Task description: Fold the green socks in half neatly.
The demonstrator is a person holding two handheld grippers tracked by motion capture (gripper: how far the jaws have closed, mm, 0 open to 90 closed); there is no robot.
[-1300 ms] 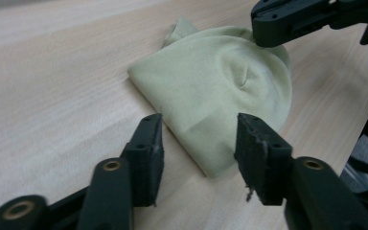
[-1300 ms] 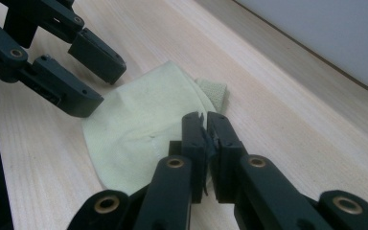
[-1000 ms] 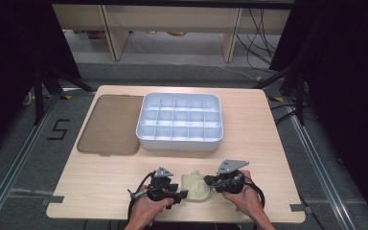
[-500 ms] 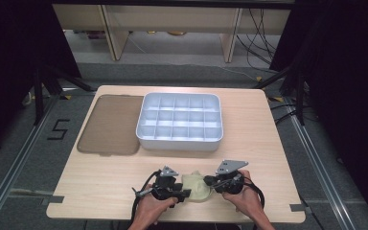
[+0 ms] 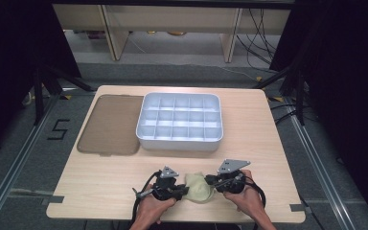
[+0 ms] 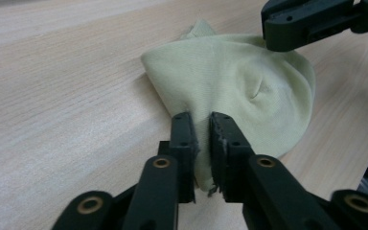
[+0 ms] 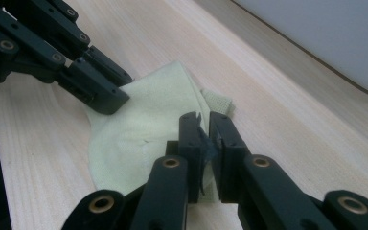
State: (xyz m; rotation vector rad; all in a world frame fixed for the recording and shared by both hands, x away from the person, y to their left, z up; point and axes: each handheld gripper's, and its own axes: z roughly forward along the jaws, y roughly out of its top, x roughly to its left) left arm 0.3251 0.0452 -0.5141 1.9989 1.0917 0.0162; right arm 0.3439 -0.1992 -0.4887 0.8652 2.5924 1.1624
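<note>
Pale-yellow cloth (image 6: 230,81); bunched on table (image 5: 100,182)

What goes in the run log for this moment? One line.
left gripper: just closed, shut on pale yellow cloth | right gripper: shut on pale yellow cloth | cloth on table

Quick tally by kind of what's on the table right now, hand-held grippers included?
Pale yellow-green cloth: 1
White compartment tray: 1
Brown flat lid: 1
Hand-held grippers: 2, the left hand-held gripper and the right hand-held gripper, each shut on the cloth
Total: 5
</note>
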